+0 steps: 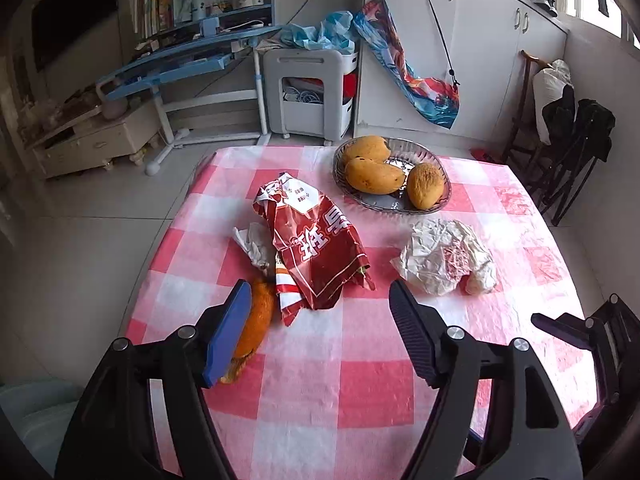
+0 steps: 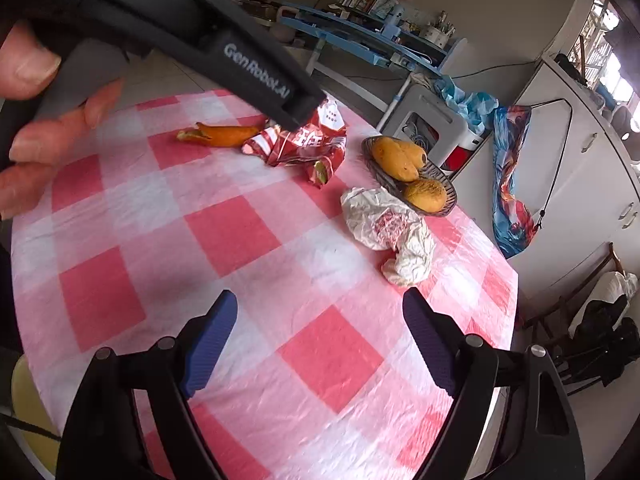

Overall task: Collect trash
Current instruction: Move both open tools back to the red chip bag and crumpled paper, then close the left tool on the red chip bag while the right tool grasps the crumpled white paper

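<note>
Both grippers, left gripper [image 1: 316, 320] and right gripper [image 2: 320, 332], hang with jaws spread and empty over the table [image 1: 340, 380] bearing a red snack wrapper [image 1: 316, 248], an orange peel [image 1: 256, 320] and crumpled white paper [image 1: 444, 256].

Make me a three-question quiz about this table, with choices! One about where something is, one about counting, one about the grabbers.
1. Where is the white wrapper?
A. Beside the basket
B. On the floor
C. Inside the basket

2. How many mangoes are in the basket?
A. One
B. Three
C. Five

3. How is the right gripper?
A. Shut on the red bag
B. Holding the peel
C. Open, holding nothing

Answers:
1. A, it lies on the tablecloth right against the basket.
2. B, the left view shows three yellow fruits.
3. C, its jaws stand wide apart over bare cloth.
</note>
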`<state>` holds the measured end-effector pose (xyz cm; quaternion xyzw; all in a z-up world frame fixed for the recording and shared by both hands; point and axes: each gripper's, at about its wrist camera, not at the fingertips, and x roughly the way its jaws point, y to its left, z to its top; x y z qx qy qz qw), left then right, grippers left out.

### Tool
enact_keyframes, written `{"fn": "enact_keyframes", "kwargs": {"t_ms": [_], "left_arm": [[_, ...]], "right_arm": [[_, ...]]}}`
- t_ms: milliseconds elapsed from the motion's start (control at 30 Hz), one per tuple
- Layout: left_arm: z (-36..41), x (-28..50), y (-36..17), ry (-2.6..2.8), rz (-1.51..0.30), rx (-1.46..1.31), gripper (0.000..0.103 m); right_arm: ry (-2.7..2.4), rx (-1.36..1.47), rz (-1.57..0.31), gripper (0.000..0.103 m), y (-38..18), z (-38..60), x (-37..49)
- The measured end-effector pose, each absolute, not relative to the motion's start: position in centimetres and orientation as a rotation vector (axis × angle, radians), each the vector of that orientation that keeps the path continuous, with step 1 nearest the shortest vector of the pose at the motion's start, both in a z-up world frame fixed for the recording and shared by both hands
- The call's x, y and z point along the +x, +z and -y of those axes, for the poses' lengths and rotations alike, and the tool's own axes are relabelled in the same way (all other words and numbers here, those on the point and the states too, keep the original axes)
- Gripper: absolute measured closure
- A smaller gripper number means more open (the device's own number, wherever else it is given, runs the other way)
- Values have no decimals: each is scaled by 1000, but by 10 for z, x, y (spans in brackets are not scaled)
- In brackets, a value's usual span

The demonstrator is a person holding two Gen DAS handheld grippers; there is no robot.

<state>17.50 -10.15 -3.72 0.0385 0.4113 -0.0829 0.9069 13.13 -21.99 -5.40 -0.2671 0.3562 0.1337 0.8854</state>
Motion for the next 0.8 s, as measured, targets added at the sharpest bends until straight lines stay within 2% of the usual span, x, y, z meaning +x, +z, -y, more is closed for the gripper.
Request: {"fn": "enact_keyframes", "kwargs": {"t_ms": [667, 767, 800], "left_arm": [[123, 240, -53, -185, -833, 135, 36], [126, 247, -57, -201, -849, 148, 46], [127, 248, -57, -209, -852, 145, 54]], "right_arm": [[284, -473, -770, 21, -60, 228, 202], [277, -463, -784, 21, -61, 231, 208], [276, -459, -790, 21, -61, 233, 210]]}}
